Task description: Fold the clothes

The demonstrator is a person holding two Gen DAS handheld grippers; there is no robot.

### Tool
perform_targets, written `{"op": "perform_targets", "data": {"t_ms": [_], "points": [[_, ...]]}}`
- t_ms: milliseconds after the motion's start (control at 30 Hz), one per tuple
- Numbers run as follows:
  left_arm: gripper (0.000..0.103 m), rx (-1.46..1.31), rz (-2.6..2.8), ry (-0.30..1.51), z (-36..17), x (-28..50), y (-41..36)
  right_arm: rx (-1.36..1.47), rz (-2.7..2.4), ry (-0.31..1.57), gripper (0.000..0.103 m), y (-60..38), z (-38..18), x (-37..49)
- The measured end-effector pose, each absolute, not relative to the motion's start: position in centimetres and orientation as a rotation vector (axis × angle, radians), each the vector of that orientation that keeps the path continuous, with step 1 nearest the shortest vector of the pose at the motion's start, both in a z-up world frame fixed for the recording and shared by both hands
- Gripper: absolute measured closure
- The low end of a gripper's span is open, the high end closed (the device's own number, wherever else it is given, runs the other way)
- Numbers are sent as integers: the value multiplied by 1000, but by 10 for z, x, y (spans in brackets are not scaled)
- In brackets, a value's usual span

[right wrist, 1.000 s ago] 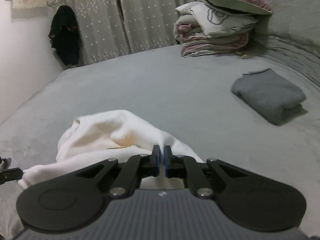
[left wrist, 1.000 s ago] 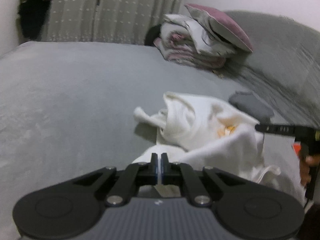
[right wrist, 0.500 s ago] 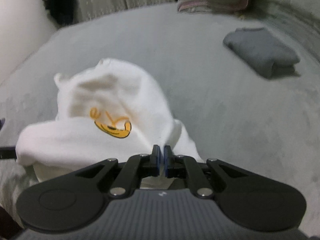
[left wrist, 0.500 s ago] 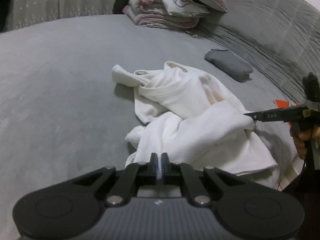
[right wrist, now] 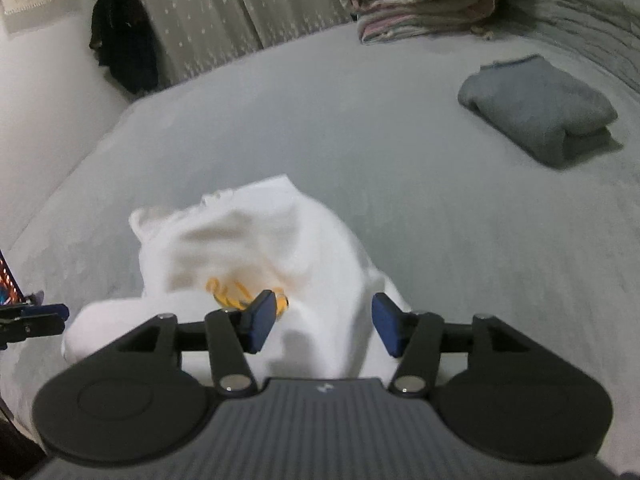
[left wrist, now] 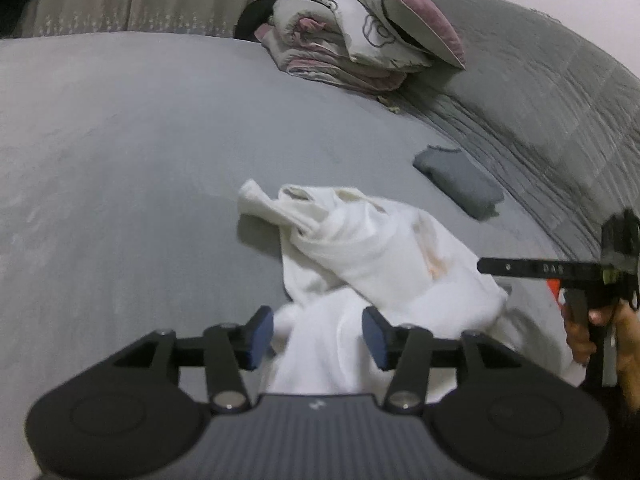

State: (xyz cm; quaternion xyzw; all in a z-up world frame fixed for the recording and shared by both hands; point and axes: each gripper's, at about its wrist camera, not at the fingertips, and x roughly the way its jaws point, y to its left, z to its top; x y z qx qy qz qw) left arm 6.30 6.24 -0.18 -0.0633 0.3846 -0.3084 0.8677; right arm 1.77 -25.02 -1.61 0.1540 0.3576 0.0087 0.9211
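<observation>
The white garment is lying crumpled on the grey bed, reaching up between both grippers; the left gripper and right gripper are opening, pads clear of the cloth, both tilting downward over it.

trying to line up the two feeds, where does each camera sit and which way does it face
Left wrist: on the left gripper, jaws opening over the white shirt, facing down across the bed to the bedding stack; a hand holding the right gripper shows at right.
Right wrist: on the right gripper, jaws opening, facing the curtains; left gripper's tip at left edge.
Shared: shirt, grey folded garment, bedding stack.
</observation>
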Motion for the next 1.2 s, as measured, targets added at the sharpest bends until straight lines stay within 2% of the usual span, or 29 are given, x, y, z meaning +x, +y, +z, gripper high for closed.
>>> {"op": "perform_targets", "data": {"t_ms": [433, 633, 733, 800, 867, 900, 967, 1033, 1100, 1200], "points": [[54, -186, -593, 900, -45, 117, 17, 273, 38, 703, 46, -249, -25, 58], [61, -221, -602, 905, -60, 128, 11, 254, 54, 707, 46, -250, -30, 73], [67, -229, -597, 889, -65, 129, 6, 245, 62, 703, 46, -249, -34, 81], [76, -242, -592, 883, -67, 130, 6, 248, 59, 707, 46, -249, -38, 88], [90, -263, -580, 870, -68, 127, 6, 266, 63, 720, 46, -249, -41, 94], [90, -273, -574, 864, -68, 125, 6, 268, 66, 724, 46, -248, -43, 96], [95, -287, -560, 847, -68, 121, 6, 271, 74, 731, 55, -245, -44, 99], [96, -272, -536, 806, -60, 113, 5, 262, 77, 724, 74, -240, -43, 97], [97, -279, -515, 772, -52, 108, 8, 253, 54, 704, 85, -238, -40, 93], [99, -299, -476, 727, -40, 101, 19, 260, 38, 670, 90, -239, -32, 86]]}}
